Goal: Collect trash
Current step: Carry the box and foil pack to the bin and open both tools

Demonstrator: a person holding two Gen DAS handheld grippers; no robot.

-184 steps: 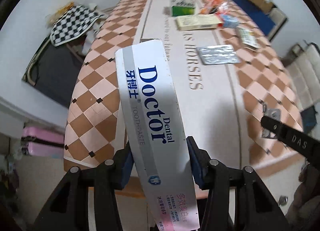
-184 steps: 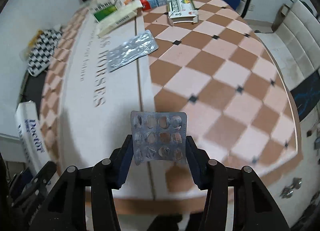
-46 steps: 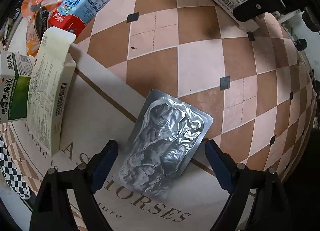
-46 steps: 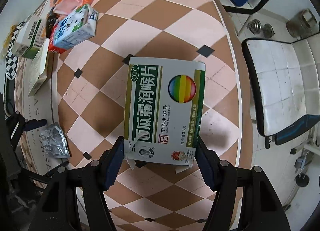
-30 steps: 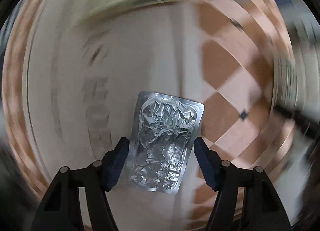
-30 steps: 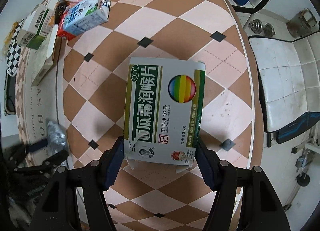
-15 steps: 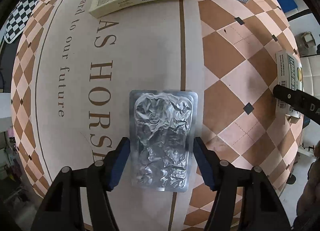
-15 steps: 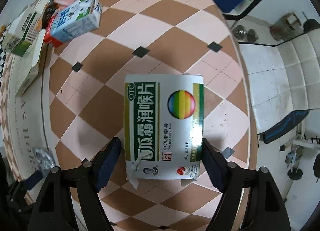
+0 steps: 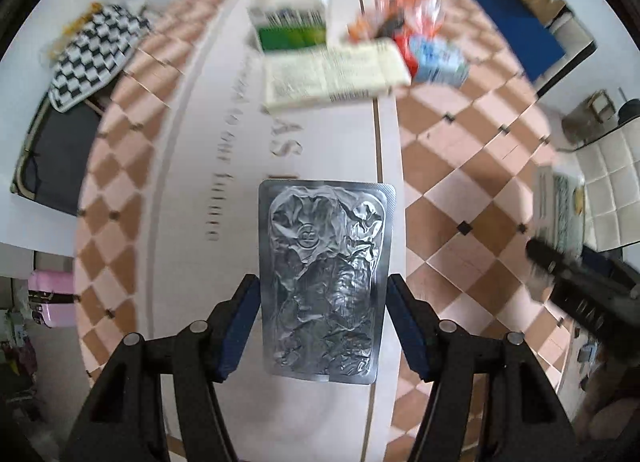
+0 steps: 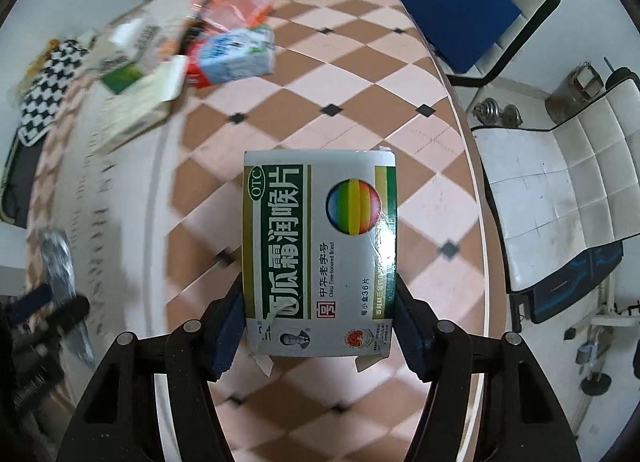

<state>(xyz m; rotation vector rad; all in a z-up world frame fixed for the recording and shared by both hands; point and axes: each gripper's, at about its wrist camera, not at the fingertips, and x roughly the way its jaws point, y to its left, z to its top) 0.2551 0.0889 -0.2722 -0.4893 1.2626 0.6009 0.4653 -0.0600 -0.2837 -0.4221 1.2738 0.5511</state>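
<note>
Two claws loaded, left claw (image 9: 322, 326) foil blister sheet (image 9: 325, 282), right claw (image 10: 319, 328) medicine box (image 10: 320, 254)

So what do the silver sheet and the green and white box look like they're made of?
Silver sheet: likely aluminium foil blister backing; shiny, crinkled, with a flat sealed border. Green and white box: thin printed cardboard, slightly glossy; torn end flaps show white board.

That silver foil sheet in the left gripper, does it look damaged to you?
Yes. The foil blister sheet held in the left gripper is crumpled and torn across its whole backing, as if emptied.
</note>
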